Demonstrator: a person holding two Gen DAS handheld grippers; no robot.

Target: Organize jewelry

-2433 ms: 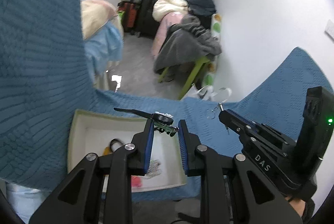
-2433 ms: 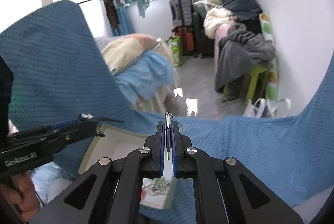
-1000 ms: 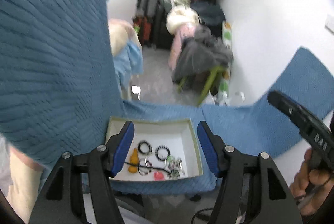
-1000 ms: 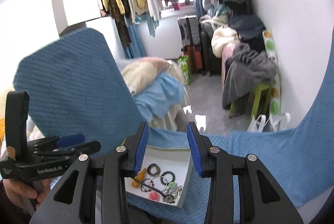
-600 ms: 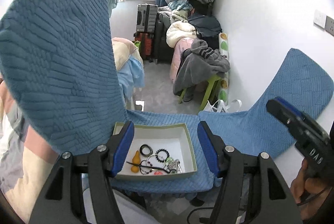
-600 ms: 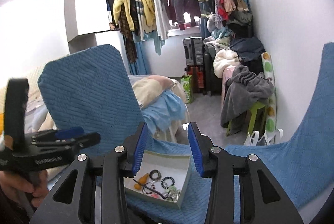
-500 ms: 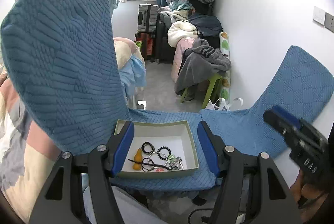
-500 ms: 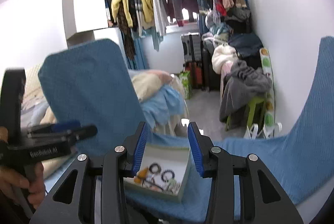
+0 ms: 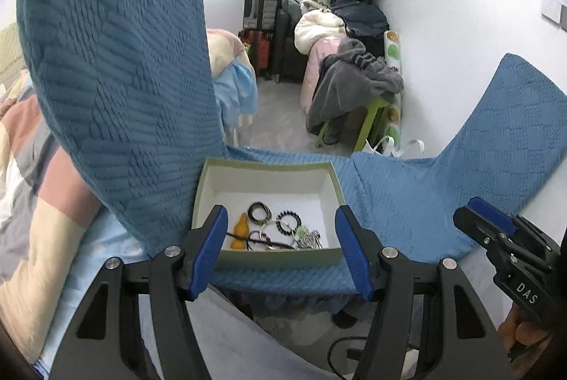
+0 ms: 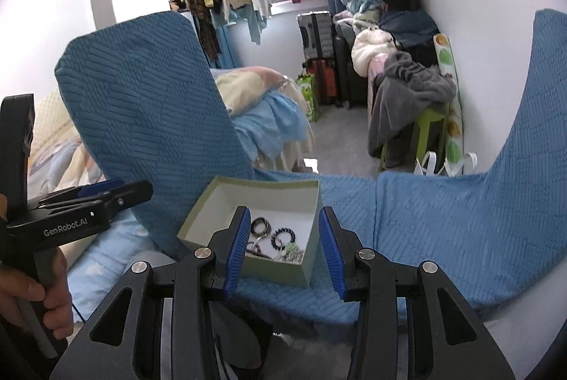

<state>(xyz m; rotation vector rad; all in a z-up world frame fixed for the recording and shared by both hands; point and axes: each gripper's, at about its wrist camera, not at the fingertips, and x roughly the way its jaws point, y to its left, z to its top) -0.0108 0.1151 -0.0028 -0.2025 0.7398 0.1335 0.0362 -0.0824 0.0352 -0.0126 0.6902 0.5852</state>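
A blue quilted cover (image 9: 397, 203) carried the jewelry box (image 9: 269, 174) ahead of both tools (image 9: 281, 250) (image 10: 283, 243), jaws spread, empty; best retreat without nudging it.

My left gripper (image 9: 281, 249) and right gripper (image 10: 283, 243) both hang with jaws spread wide, holding nothing, each gripped in one of my hands.

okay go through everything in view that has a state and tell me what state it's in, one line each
left gripper: open, empty, held back from the box.
right gripper: open, empty, above the box's near side.
box: lidless, upright on the blue cloth.
jewelry: lying loose in the box's near half.
orange gourd charm: lying flat at the box's left.
black beaded bracelet: lying flat.
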